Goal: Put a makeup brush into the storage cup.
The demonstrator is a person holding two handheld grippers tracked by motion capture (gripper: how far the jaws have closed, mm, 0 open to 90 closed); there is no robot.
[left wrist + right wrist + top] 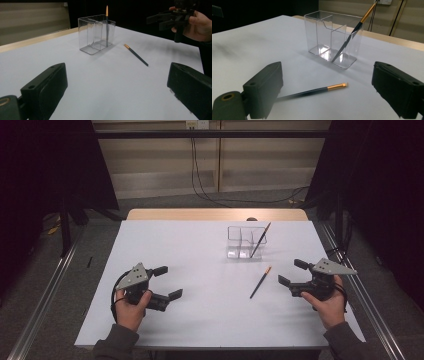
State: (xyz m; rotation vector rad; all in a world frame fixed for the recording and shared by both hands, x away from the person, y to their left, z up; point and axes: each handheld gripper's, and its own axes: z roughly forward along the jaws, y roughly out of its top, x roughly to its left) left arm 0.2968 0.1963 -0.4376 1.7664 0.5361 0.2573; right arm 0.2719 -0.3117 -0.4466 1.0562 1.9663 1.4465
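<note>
Both forearms come in at the near edge of the white bench (pixel 200 270), one hand on each set of tongs. Bench is the biggest item, pale wood strip along its far edge, grey floor around it. Left tongs (pixel 168 282) sit near-left, jaws spread wide, nothing between them, held just above the surface. Right tongs (pixel 291 273) sit near-right, jaws also wide apart and empty, pointing toward the bench centre. Clear plastic organiser (pixel 245 241) stands upright on the far-right part of the bench, split into compartments by inner walls. One brush (pixel 260 240) with a dark handle and gold ferrule leans tilted in its right-hand compartment as seen from above, tip sticking out above the rim. Second brush (pixel 260 282) of the same type lies flat on the bench, between the organiser and the right tongs, touching neither, gold end pointing toward the organiser. In the right gripper view this loose brush (pixel 322 90) lies just ahead of the open jaws; in the left gripper view it lies right of the organiser (pixel 96 33).
</note>
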